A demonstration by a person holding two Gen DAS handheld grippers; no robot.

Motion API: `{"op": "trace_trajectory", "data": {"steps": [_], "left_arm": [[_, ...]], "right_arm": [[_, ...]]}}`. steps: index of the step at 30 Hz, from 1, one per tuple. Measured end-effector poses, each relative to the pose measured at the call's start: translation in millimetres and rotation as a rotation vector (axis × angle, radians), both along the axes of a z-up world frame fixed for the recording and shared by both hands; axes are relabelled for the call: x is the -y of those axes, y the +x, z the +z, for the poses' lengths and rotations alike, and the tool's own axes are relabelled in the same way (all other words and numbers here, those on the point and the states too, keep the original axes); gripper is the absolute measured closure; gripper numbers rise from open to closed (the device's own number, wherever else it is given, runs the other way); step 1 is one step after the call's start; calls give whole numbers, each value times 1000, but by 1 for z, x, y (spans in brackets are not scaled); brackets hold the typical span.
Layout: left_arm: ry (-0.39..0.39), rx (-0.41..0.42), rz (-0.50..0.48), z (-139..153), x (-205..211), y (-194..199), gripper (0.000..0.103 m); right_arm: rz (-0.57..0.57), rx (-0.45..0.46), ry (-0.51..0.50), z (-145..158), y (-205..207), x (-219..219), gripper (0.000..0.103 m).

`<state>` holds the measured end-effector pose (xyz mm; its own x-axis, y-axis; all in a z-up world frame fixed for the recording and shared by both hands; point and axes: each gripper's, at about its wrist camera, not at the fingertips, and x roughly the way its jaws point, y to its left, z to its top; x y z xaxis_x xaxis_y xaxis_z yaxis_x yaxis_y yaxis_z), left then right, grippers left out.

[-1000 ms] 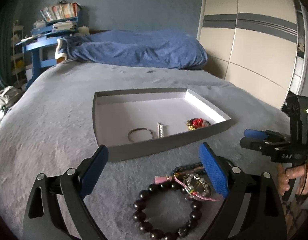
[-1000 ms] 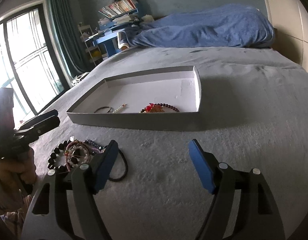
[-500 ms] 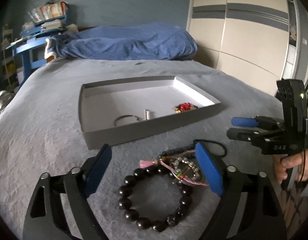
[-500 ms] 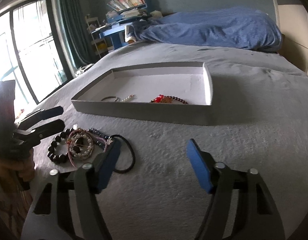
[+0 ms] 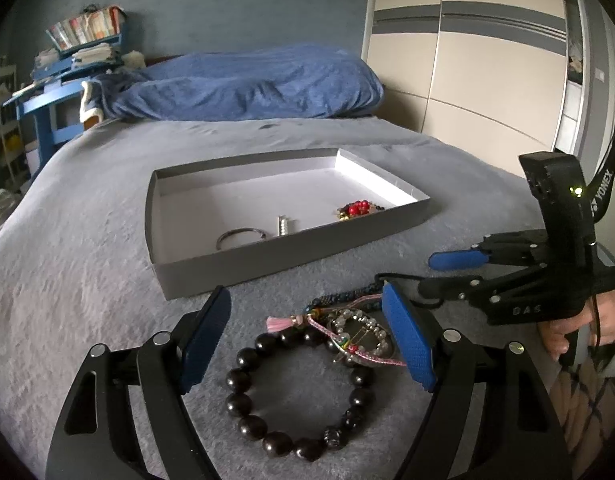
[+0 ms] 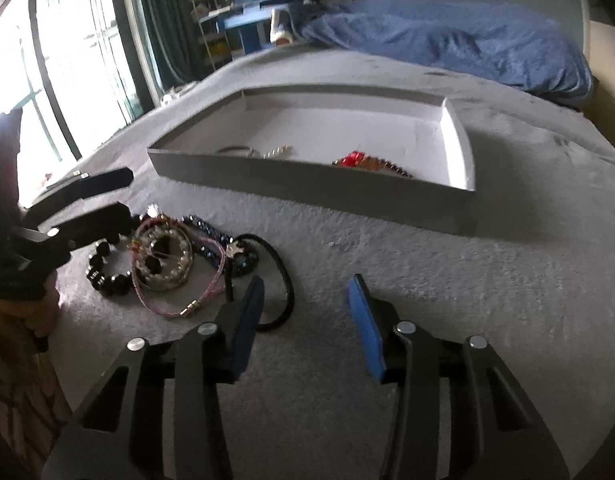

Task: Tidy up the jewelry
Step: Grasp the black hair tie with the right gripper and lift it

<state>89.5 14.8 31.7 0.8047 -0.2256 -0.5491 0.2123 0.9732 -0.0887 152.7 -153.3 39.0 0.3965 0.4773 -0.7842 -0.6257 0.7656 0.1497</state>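
A grey shallow tray [image 5: 267, 258] [image 6: 307, 188] lies on the bed and holds a metal ring [image 5: 239, 236], a small silver piece [image 5: 282, 225] and a red beaded piece [image 5: 357, 209] [image 6: 355, 159]. In front of it lies a pile of jewelry: a black bead bracelet [image 5: 295, 392] [image 6: 107, 272], a pink cord bracelet with pale beads [image 5: 355, 336] [image 6: 163, 264], a dark blue bead string [image 6: 223, 244] and a black hair tie [image 6: 279, 280]. My left gripper [image 5: 307, 344] is open, its fingers on either side of the black bracelet. My right gripper [image 6: 305, 316] is open and empty beside the hair tie.
A grey blanket [image 5: 87, 240] covers the bed. A rumpled blue duvet [image 5: 247, 84] lies at the head. A blue desk with books [image 5: 67, 64] stands at the back left, a wardrobe [image 5: 487, 60] at the right, a window [image 6: 47, 60] at the left.
Both grippers have moved closer to the jewelry pile and tilted down. The left gripper's fingers now flank the black bead bracelet. The right gripper has turned left toward the hair tie.
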Motion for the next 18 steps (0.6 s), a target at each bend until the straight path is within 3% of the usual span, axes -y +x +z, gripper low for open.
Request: {"op": "trace_trajectory", "data": {"steps": [3,8,18], "left_arm": [[4,-5,1,0,0,1,24],[4,-9,9,0,0,2,24],[12,-10,12,-1,0,2,24]], "right_arm": [[18,6,-48,-3,0,-9,62],[20,26,-52,-2,-3,-5,99],[-113,12,3,3,16,37,100]]}}
